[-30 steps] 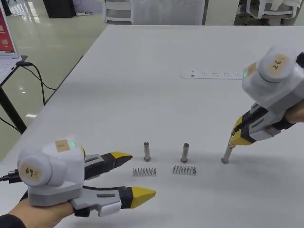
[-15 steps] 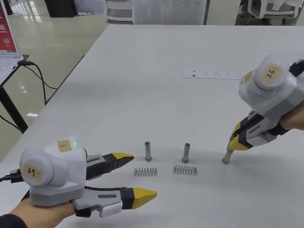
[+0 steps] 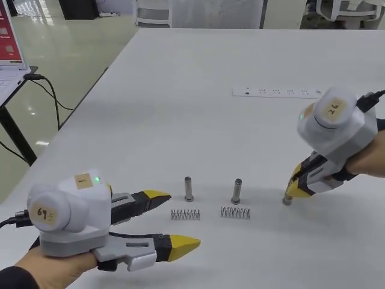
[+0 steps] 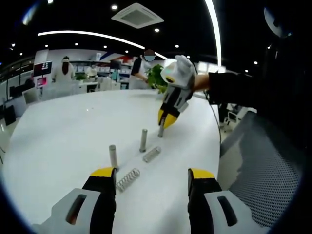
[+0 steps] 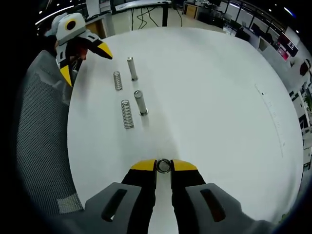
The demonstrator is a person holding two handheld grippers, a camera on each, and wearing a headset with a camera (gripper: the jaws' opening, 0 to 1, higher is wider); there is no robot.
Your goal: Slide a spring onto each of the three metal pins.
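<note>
Yellow tips of the right tool [image 5: 164, 165] are pinched shut on a small spring [image 5: 164, 166]. In the right gripper view the spring looks like a little shiny ring held tight between the two tips. In the head view this tool points down at the white bench [image 3: 180, 108], and its tips sit right on top of the right pin [image 3: 287, 200]. Just the bottom bit of that pin peeks out under the tips. I cannot tell how far down the pin the spring sits.

The left tool [image 3: 177, 220] is wide open and holds nothing. A hand [image 3: 51, 272] holds it low over the near side of the bench, and its yellow tips point toward the pins. Just past those tips the left pin [image 3: 189, 189] and the middle pin [image 3: 236, 191] stand straight up, side by side with a gap between them. Both pins are bare. A left spring [image 3: 184, 214] lies flat on the bench just in front of the left pin, and a middle spring [image 3: 235, 212] lies flat just in front of the middle pin. Each one is close to its pin but not touching it. Both lie between the pins and the left tool.

Further back on the bench, well away from the pins, lies a long white power strip [image 3: 277, 93].
</note>
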